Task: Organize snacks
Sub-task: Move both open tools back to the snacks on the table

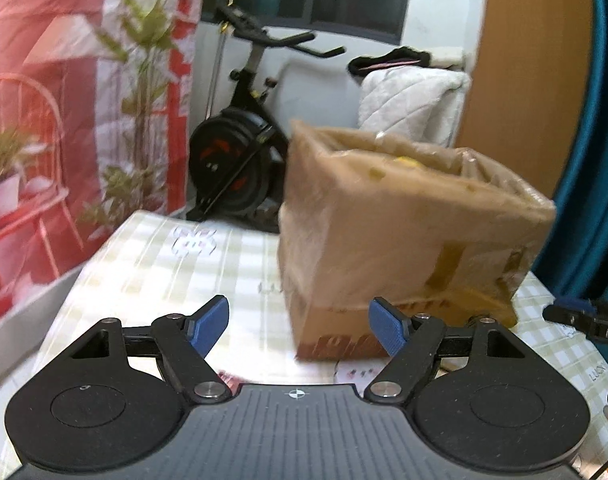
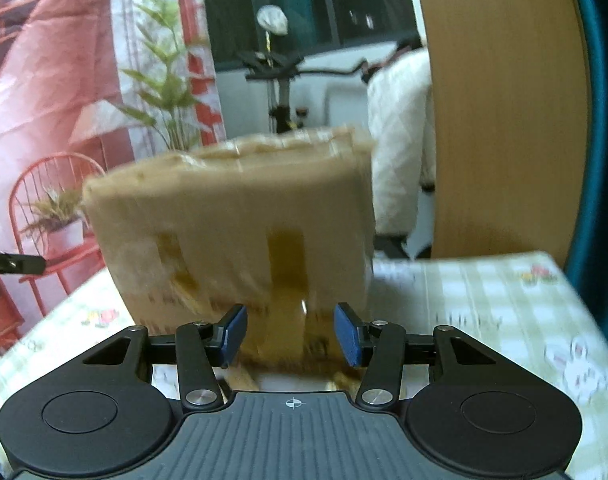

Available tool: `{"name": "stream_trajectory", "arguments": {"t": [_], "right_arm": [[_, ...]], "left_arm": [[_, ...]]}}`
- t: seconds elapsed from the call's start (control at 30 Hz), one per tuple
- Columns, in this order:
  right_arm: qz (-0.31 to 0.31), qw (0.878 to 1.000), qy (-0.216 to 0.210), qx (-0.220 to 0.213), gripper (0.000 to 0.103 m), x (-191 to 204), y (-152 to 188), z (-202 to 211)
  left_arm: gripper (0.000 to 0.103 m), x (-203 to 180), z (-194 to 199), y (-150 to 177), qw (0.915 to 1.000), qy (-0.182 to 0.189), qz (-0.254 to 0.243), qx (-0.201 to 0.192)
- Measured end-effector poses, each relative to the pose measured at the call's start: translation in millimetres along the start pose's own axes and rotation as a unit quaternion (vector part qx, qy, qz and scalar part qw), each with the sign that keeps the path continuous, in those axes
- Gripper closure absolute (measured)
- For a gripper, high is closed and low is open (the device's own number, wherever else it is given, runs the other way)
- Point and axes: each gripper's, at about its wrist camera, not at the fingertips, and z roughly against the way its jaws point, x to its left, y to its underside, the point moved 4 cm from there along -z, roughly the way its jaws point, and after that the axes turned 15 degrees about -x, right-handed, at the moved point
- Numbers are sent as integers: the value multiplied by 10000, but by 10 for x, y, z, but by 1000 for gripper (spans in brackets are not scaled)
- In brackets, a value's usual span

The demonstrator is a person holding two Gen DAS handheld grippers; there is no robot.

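A brown cardboard box [image 1: 403,232] with taped sides stands on the checked tablecloth, its top open; something yellow shows inside, too blurred to name. My left gripper [image 1: 300,328] hovers low in front of the box's left corner, blue pads wide apart with nothing between them. In the right wrist view the same box [image 2: 232,220] fills the middle. My right gripper [image 2: 292,334] sits close to its near wall, jaws partly apart and gripping nothing. No snack is clearly in view.
The table [image 1: 164,264] has a pale green checked cloth with small prints; its far edge lies behind the box. An exercise bike [image 1: 240,160] stands beyond it, beside a red-printed curtain [image 1: 64,120]. A wooden panel [image 2: 503,120] and a white quilted cover [image 1: 411,104] stand at the right.
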Motion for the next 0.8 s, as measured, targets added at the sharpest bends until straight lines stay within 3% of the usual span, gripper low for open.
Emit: {"name": "stream_trajectory", "arguments": {"t": [0.17,0.37,0.43,0.57,0.8], "right_arm": [[-157,9985,267,452,57,-93,323,-124],[-550,9898,862,993,50,-249,701,-339],[-797,9852,1014,1125,38,-311,797,-417],[-1128,9772,1250,1293,36,-379,913,-572],[-757,9764,1430,1431,34,-257,962,-799]], "left_arm": [[28,148,-30,78,9997,-199,124,102],[28,197,-73,160,9993,-294,177,171],[28,223,-86,200,9990,-315,211,218],[28,271,-98,254,9985,-381,285,287],[28,341,-108,328,9975,-472,359,379]]}}
